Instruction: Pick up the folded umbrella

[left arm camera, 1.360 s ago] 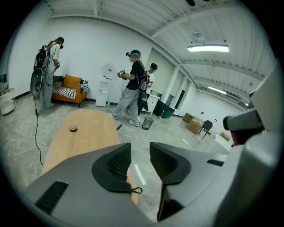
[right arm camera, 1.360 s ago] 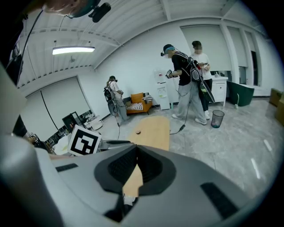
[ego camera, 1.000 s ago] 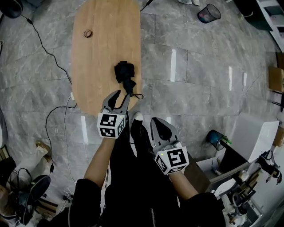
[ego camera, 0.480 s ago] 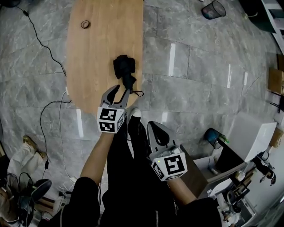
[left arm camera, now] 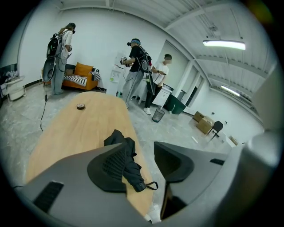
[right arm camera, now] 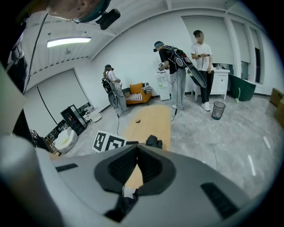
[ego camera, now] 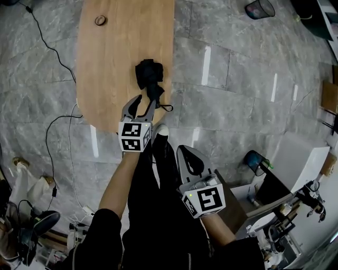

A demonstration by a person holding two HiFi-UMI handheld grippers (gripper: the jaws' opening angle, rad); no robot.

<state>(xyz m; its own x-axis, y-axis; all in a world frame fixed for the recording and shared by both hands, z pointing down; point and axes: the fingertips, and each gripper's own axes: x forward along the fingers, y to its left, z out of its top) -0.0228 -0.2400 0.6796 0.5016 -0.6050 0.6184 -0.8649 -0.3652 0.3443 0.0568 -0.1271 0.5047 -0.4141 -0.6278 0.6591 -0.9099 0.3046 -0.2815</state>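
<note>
The folded black umbrella [ego camera: 149,76] lies on the oval wooden table [ego camera: 113,58], near its right edge, with its strap loop [ego camera: 167,108] toward me. My left gripper [ego camera: 146,100] hovers over the umbrella's near end. Its jaws are open and have just been opening. In the left gripper view the umbrella [left arm camera: 128,162] shows in the gap between the jaws, and the pads do not press on it. My right gripper [ego camera: 186,150] hangs lower right, off the table above the person's legs, its jaws shut on nothing. The right gripper view shows the umbrella [right arm camera: 154,142] beyond its jaw tips.
A small ring-shaped roll [ego camera: 100,20] lies at the table's far end. Cables [ego camera: 58,132] run over the grey tiled floor on the left, and a mesh wastebasket [ego camera: 259,8] stands far right. Several people [left arm camera: 138,66] stand beyond the table near an orange sofa [left arm camera: 82,76].
My left gripper has sunk toward the umbrella's near end and its jaws stand wider apart. The right gripper has dropped slightly and stayed shut.
</note>
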